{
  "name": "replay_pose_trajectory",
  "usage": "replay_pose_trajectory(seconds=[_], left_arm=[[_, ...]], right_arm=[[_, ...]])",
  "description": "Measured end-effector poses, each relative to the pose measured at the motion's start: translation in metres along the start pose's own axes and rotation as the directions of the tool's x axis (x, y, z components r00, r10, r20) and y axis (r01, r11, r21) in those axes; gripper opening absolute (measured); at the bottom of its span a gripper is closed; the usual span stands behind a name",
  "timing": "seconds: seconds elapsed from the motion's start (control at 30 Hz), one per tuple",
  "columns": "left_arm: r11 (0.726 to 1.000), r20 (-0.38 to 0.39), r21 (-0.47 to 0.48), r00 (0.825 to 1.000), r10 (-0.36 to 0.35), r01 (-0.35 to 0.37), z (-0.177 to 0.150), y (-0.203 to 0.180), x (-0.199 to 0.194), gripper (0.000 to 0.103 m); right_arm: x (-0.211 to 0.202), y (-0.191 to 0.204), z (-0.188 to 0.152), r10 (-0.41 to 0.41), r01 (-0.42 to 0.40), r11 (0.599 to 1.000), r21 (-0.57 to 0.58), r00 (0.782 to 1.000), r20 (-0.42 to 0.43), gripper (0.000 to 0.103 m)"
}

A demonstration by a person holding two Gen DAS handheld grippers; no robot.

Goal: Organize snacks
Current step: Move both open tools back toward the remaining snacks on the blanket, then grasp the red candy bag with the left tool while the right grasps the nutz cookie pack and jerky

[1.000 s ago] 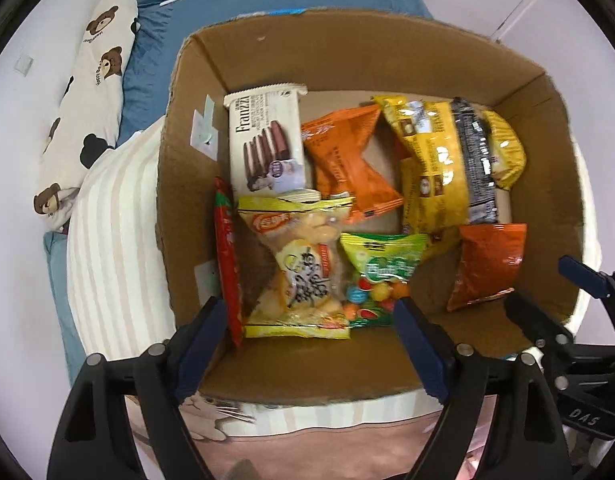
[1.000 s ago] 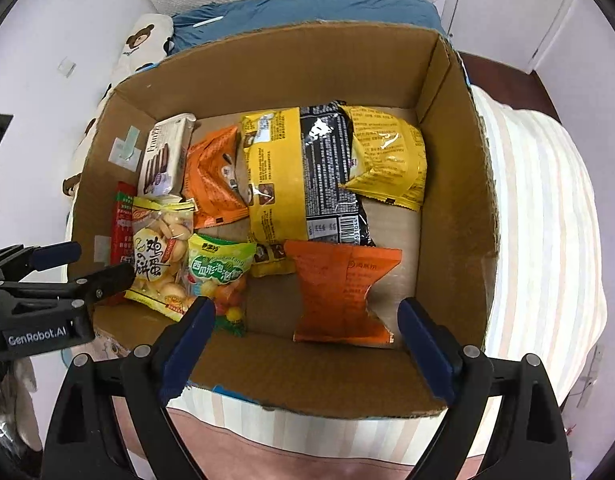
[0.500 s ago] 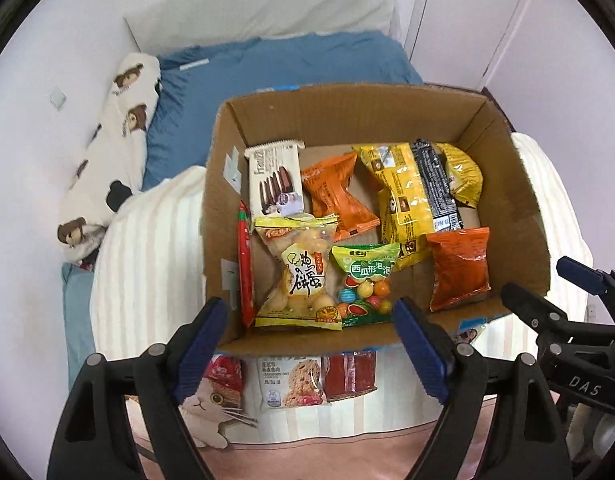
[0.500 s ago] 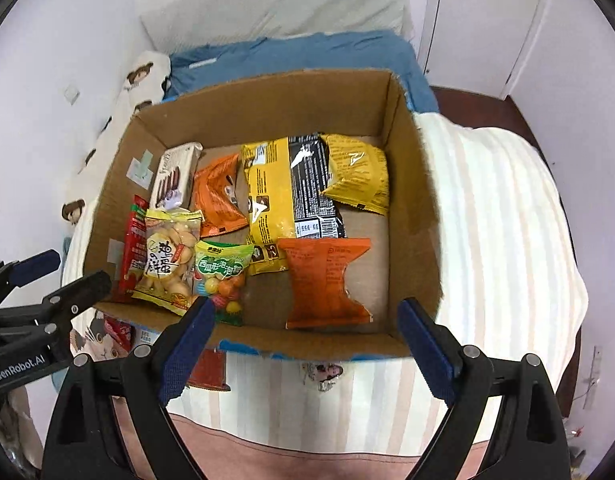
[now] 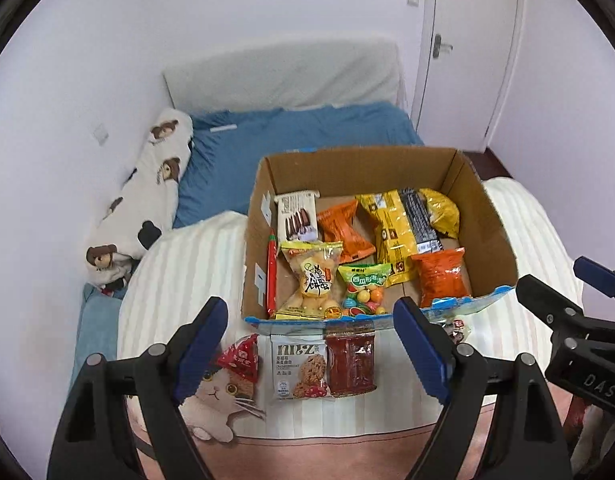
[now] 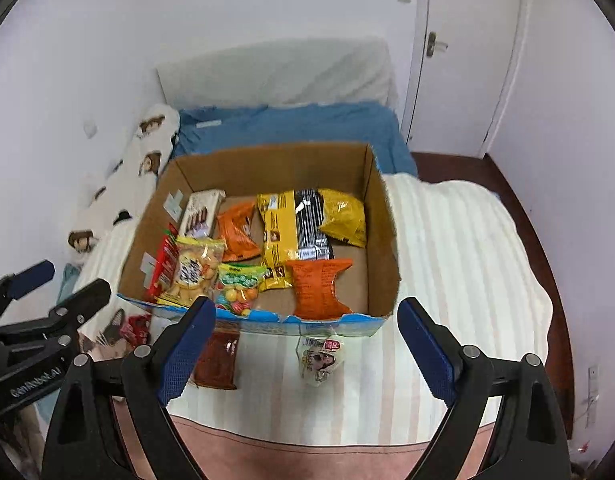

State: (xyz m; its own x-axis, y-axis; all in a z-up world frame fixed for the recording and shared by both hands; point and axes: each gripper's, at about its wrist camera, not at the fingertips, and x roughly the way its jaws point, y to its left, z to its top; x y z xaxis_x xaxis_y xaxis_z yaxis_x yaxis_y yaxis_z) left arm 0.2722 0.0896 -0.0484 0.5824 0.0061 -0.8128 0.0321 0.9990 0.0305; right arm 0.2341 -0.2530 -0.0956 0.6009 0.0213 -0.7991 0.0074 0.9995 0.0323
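While both grippers hang over the near edge of the bed, the cardboard box (image 5: 495, 232) sits on the striped blanket (image 6: 459, 264) with its top open and a good spread of snacks inside. The left gripper (image 5: 313, 344) has its blue pads spread wide with nothing between them, and the right gripper (image 6: 307, 344) is just the same, wide and empty.

Inside the box, along the left wall, stands a thin red packet (image 5: 272, 272) on edge. Beside it lies a clear bag of round yellow biscuits (image 5: 311, 280), and behind that a white wafer pack (image 5: 297, 220). Next along, a green-topped bag of coloured candy balls (image 5: 363, 288) rests at the front, with an orange pouch (image 5: 345, 228) behind it. A long yellow-and-black bag (image 5: 395, 232) runs front to back, a yellow bag (image 6: 343, 216) lies at the far right corner, and an orange chip bag (image 6: 317, 286) lies flat toward the near right.

Outside, just in front of the box, several packs lie on the blanket: a red triangular one (image 5: 239, 358), a white cookie pack (image 5: 299, 366), a dark red packet (image 5: 351, 362), and a small clear-wrapped item (image 6: 321, 356), possibly a sweet, too blurred to say. A bear-print pillow (image 5: 147, 196) lies along the left wall.
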Motion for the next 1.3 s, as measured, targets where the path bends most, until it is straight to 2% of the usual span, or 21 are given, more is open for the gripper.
replay_pose_trajectory(seconds=[0.1,0.23,0.4,0.5,0.6,0.67,0.73,0.83,0.9,0.97,1.13,1.3], left_arm=[[1.0,0.062,-0.02,0.998,-0.002,0.003,-0.014,0.003,-0.019,0.085],[0.998,0.15,-0.052,0.988,0.032,-0.025,-0.037,0.009,-0.043,0.085],[0.995,0.174,-0.091,0.983,0.059,-0.044,-0.075,0.025,-0.055,0.085],[0.989,0.126,-0.121,0.987,0.101,-0.085,-0.097,0.041,-0.044,0.085],[0.977,0.016,-0.148,0.987,0.157,-0.153,-0.119,0.063,-0.015,0.085],[0.964,-0.062,-0.176,0.979,0.194,-0.202,-0.136,0.081,0.007,0.085],[0.952,-0.154,-0.209,0.969,0.194,-0.224,-0.148,0.101,0.033,0.085],[0.938,-0.236,-0.23,0.95,0.204,-0.258,-0.161,0.12,0.062,0.085],[0.935,-0.267,-0.222,0.939,0.216,-0.278,-0.163,0.127,0.075,0.085],[0.932,-0.285,-0.212,0.931,0.227,-0.292,-0.163,0.136,0.086,0.085],[0.927,-0.31,-0.191,0.916,0.254,-0.322,-0.156,0.153,0.109,0.085],[0.924,-0.34,-0.186,0.904,0.258,-0.333,-0.15,0.169,0.125,0.085]], right_arm=[[-0.019,0.0,-0.011,0.024,-0.024,0.999,0.024,0.999,0.03,0.094],[-0.037,0.002,-0.034,0.069,-0.071,0.996,0.054,0.997,0.035,0.094],[-0.029,0.003,-0.071,0.134,-0.13,0.987,0.092,0.99,-0.036,0.094],[-0.002,0.004,-0.094,0.177,-0.16,0.977,0.138,0.977,-0.121,0.094],[0.033,0.006,-0.108,0.22,-0.182,0.965,0.189,0.954,-0.203,0.094],[0.054,0.01,-0.111,0.253,-0.2,0.954,0.222,0.937,-0.241,0.094],[0.077,0.018,-0.11,0.274,-0.213,0.949,0.234,0.923,-0.269,0.094],[0.106,0.035,-0.112,0.288,-0.221,0.947,0.234,0.908,-0.306,0.092],[0.122,0.047,-0.113,0.287,-0.218,0.948,0.232,0.9,-0.329,0.084],[0.139,0.061,-0.113,0.312,-0.237,0.941,0.241,0.885,-0.345,0.083],[0.171,0.109,-0.109,0.336,-0.271,0.938,0.216,0.865,-0.374,0.083],[0.204,0.148,-0.108,0.321,-0.26,0.945,0.196,0.846,-0.425,0.083]])
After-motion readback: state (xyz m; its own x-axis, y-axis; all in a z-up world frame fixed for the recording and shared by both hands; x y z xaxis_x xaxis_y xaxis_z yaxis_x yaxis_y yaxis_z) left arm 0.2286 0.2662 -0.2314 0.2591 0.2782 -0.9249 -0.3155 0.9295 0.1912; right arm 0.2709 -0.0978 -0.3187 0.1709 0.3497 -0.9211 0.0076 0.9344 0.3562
